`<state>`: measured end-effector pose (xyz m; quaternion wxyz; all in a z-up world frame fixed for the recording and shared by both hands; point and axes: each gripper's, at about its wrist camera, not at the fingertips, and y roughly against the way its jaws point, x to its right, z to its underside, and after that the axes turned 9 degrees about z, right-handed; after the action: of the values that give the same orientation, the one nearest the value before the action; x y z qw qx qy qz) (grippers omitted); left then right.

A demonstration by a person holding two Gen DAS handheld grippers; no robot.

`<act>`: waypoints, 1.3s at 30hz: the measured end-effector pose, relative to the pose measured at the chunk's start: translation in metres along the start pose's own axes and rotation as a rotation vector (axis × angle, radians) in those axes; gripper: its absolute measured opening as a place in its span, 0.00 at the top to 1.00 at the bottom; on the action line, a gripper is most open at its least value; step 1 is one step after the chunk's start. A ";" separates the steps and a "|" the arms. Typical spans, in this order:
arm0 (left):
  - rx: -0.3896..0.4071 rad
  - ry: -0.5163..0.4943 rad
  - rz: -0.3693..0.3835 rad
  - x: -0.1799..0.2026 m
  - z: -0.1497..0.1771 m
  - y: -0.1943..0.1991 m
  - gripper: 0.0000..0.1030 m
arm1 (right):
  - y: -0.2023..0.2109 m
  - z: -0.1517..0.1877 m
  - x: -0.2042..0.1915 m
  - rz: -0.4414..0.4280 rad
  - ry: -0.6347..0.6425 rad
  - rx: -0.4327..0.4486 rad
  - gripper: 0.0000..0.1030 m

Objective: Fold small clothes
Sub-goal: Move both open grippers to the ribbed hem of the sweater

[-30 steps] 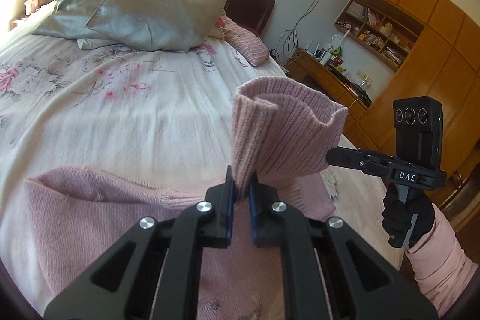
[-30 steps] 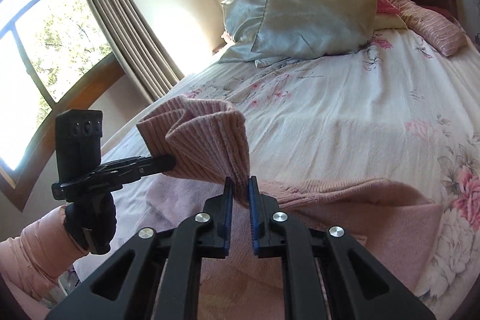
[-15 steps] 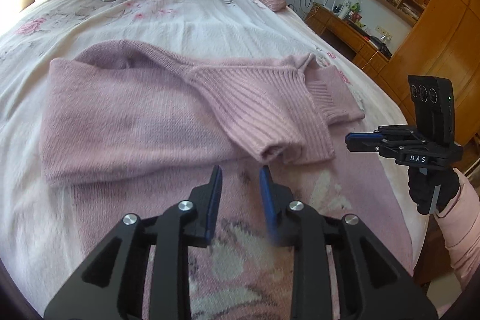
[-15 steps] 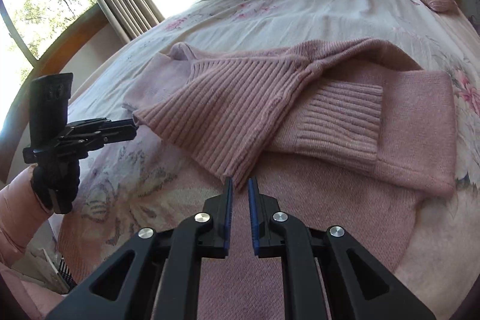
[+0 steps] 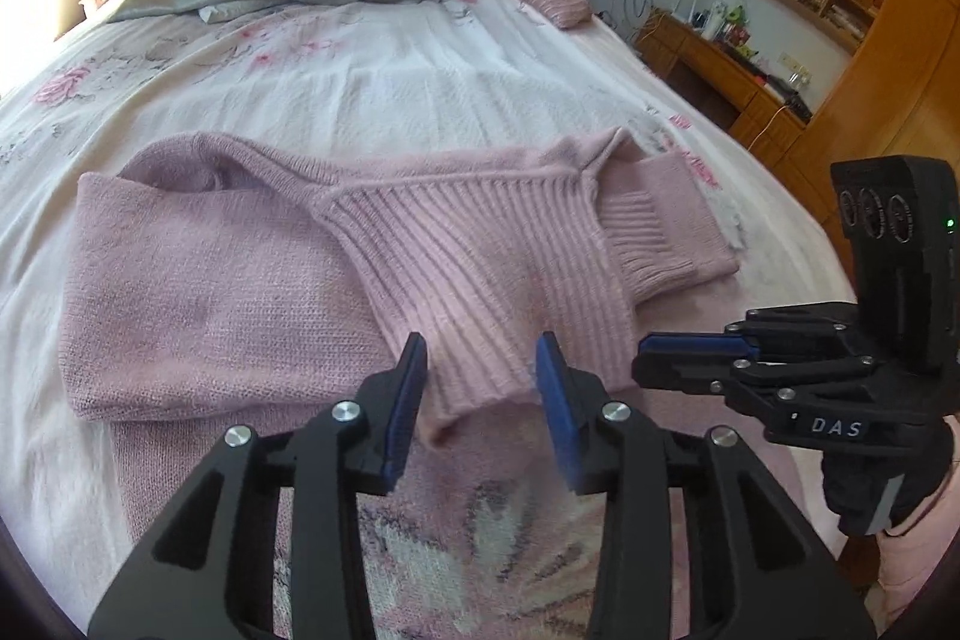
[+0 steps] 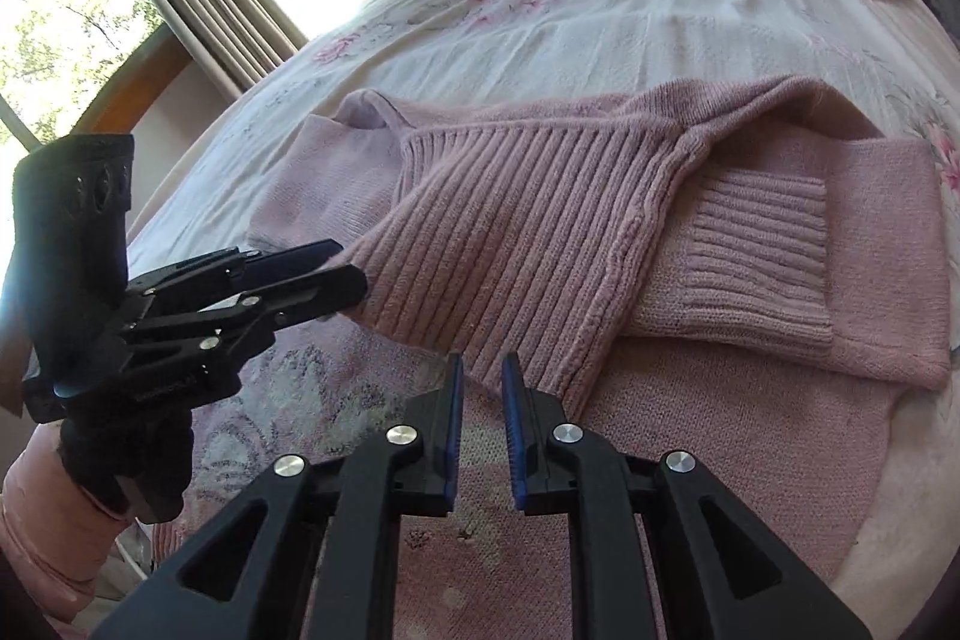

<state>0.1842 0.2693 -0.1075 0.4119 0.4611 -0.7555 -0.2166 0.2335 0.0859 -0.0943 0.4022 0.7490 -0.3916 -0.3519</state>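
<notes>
We see the pink sweater [image 5: 198, 280] lying flat on the bed [image 5: 420, 76], its ribbed hem [image 5: 480, 280] turned back over the body (one cuffed sleeve [image 6: 774, 268] lies across it). Our left hand-held gripper [image 5: 480, 394] is spread wide just at the hem's edge, pinching nothing. Our right hand-held gripper [image 6: 480, 388] stands slightly parted, empty, beside that edge.

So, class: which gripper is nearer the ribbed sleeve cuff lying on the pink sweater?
Right. The right gripper sits close below the ribbed cuff; the left gripper is across the folded ribbed panel from it.
</notes>
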 end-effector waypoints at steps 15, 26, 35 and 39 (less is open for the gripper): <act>-0.036 0.088 -0.055 -0.023 0.022 -0.017 0.60 | -0.029 0.017 0.023 0.004 -0.076 -0.032 0.91; -0.019 0.148 -0.129 -0.003 0.122 0.108 0.45 | 0.089 0.133 0.010 0.082 -0.061 0.050 0.74; 0.005 0.208 -0.209 -0.004 0.217 0.191 0.40 | 0.145 0.251 0.021 0.166 -0.185 0.064 0.61; 0.009 0.243 -0.222 -0.008 0.246 0.207 0.40 | 0.155 0.288 0.026 0.151 -0.233 0.053 0.61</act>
<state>-0.1239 0.3631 -0.1038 0.4719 0.5664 -0.6453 -0.2002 -0.0445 -0.0880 -0.0869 0.3593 0.6818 -0.5002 -0.3948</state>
